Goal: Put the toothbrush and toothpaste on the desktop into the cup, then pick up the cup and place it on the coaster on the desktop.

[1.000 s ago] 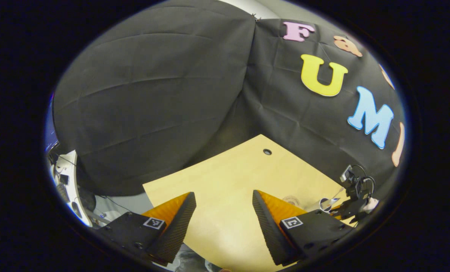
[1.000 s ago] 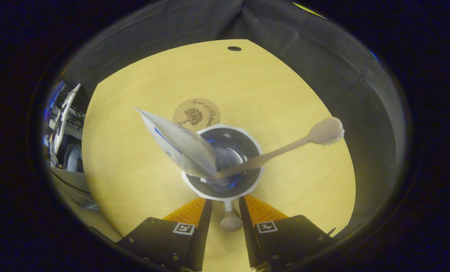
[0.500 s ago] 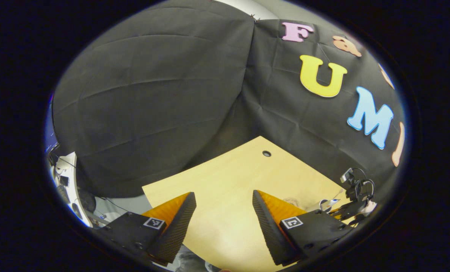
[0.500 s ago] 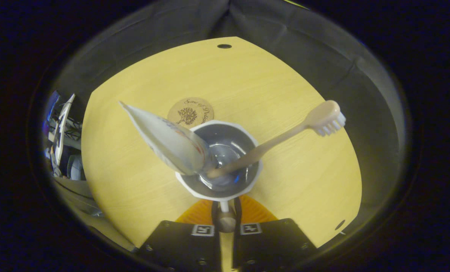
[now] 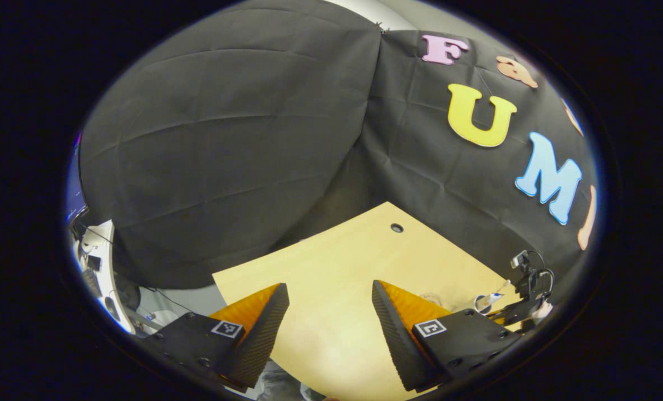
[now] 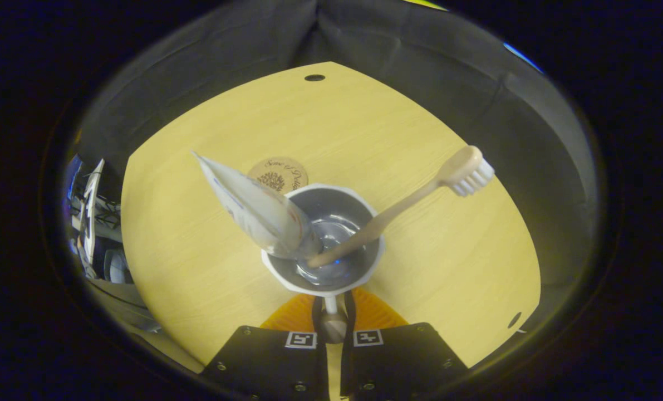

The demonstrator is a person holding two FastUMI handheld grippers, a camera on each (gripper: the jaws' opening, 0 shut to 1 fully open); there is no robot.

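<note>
So toothbrush (image 6: 415, 195) and toothpaste (image 6: 253, 209) sit in the cup (image 6: 286, 278); right gripper (image 6: 331, 323) is clamped on its handle (image 6: 331, 317). Left gripper (image 5: 328, 328) gapes, idle. Left: set it on the coaster (image 6: 278, 172) just behind.

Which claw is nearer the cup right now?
Right. The right claw is clamped on the handle of the cup; the left claw hangs open, well off to the side.
</note>
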